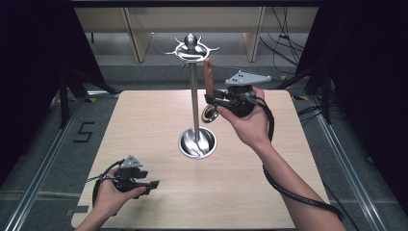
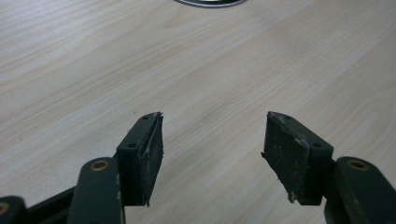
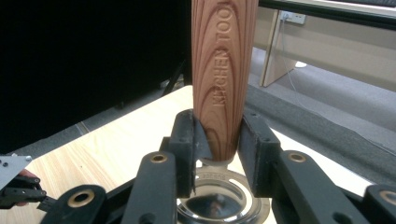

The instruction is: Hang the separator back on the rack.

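A metal utensil stand (image 1: 194,96) rises from a round base (image 1: 197,143) at the table's middle, with a ring of hooks (image 1: 191,48) at its top. Just right of the pole, my right gripper (image 1: 214,99) is shut on a kitchen tool, held upright. Its wooden handle (image 3: 224,70) points up beside the hooks, and its round metal head (image 3: 219,200) hangs below the jaws. The handle (image 1: 208,76) stands close to the pole; I cannot tell if they touch. My left gripper (image 1: 153,185) rests low at the table's front left, open (image 2: 215,135) with nothing between its pads.
The light wooden table (image 1: 144,125) ends close behind the stand. Black curtains flank both sides, and cables trail on the floor at the back right. The stand's base rim (image 2: 210,2) shows ahead of the left jaws.
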`<state>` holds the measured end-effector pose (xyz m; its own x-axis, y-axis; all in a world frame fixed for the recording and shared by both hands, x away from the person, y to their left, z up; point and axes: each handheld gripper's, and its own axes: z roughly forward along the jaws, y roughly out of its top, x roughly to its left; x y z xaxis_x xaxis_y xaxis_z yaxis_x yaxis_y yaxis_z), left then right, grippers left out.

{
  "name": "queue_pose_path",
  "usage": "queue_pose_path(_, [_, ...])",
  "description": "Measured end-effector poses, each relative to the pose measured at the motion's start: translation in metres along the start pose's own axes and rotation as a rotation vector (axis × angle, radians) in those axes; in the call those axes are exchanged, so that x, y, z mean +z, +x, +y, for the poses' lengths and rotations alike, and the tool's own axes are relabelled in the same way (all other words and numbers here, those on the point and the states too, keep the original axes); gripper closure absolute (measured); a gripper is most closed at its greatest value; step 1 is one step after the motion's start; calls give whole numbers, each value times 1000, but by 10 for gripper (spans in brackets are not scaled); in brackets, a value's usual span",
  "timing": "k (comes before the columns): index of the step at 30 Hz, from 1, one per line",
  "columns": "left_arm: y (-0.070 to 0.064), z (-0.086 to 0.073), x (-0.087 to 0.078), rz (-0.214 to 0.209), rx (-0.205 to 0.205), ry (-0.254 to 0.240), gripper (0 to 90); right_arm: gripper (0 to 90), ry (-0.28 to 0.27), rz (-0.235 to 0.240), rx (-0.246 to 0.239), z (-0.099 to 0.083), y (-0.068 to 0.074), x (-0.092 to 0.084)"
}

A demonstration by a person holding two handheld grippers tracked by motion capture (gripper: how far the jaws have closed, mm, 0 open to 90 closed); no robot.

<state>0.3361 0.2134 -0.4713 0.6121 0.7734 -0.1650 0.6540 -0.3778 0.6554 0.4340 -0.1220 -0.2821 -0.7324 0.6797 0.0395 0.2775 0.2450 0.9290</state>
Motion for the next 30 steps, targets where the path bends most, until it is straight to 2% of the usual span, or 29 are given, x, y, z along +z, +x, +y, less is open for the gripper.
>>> queue_pose_path(1, [0,0,0,9,-1,0,368,691,0,0,0,0,0,0])
queue_pose_path(2, [0,0,0,-1,1,1,368,686,-1,3,-7,0,0,0])
queue_pose_path(3, [0,-1,1,8,-3,-4,368,669,3,6,14,-1,2,0])
queue_pose_path(4, [0,-1,1,8,-2,-1,368,642,-1,5,-8,-1,2,-1])
queue_pose_path(7, [0,-1,0,2,-4,-2,368,589,-20,5,-12,-4,4,-5])
queue_pose_path(8, [0,-1,1,12,-3,-1,368,575,-18,-2,-14,-5,5,-7])
queue_pose_path(9, [0,-1,1,12,-2,0,368,561,-25,-2,-30,-6,4,-9])
queue_pose_path(12, [0,-1,1,7,-4,-3,368,533,-16,-2,-16,-9,6,-17])
queue_pose_path(18, [1,0,1,23,-2,-2,367,515,-56,-14,-74,-18,2,-32])
queue_pose_path(20, [1,0,0,20,-4,-4,368,512,-40,-21,-74,-24,1,-37])
queue_pose_path(21, [1,-1,0,27,-13,-15,367,510,-28,-40,-87,-27,-1,-42])
queue_pose_path(22, [2,-1,-1,25,-9,-12,368,507,-11,-46,-79,-36,-5,-49])
queue_pose_path(24, [2,0,-1,33,-10,-8,369,506,-19,-54,-77,-40,-6,-51])
queue_pose_path(25, [2,0,-1,34,-9,-12,369,503,-6,-50,-60,-44,-8,-55])
queue_pose_path(26, [1,0,-1,33,-10,-20,369,499,9,-74,-74,-55,-13,-63])
queue_pose_path(28, [1,0,-2,33,-8,-19,369,498,20,-74,-77,-61,-15,-66])
queue_pose_path(29, [1,0,-1,33,-8,-19,369,499,34,-65,-70,-70,-17,-70])
queue_pose_path(30, [1,0,-1,33,-7,-18,369,499,52,-61,-36,-76,-17,-72])
